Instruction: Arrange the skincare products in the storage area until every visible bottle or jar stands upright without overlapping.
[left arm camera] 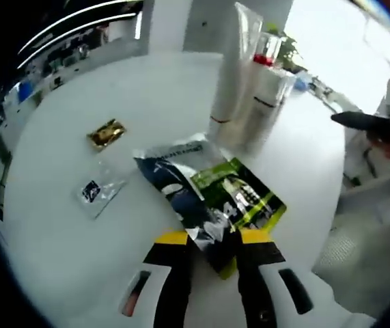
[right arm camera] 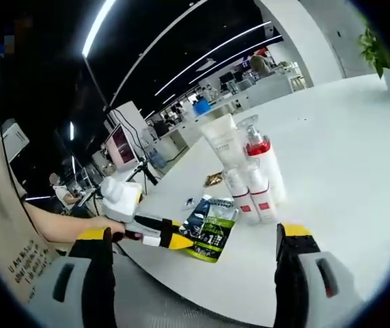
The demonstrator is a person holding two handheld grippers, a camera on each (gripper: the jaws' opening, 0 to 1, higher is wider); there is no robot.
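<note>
left gripper (left arm camera: 212, 240) — fingers clamped on green pouch (left arm camera: 212, 198), lower centre | right gripper (right arm camera: 193, 249) — fingers spread wide | bottles (right arm camera: 253, 174) upright, desk (right arm camera: 345, 137) centre

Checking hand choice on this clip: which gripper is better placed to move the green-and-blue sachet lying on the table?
Left. The left gripper already has its jaws on either side of the sachet's near edge. The right gripper is open, off the table edge, nearer the upright bottles.

Glossy, seemingly foil sachet (left arm camera: 212, 198)
</note>
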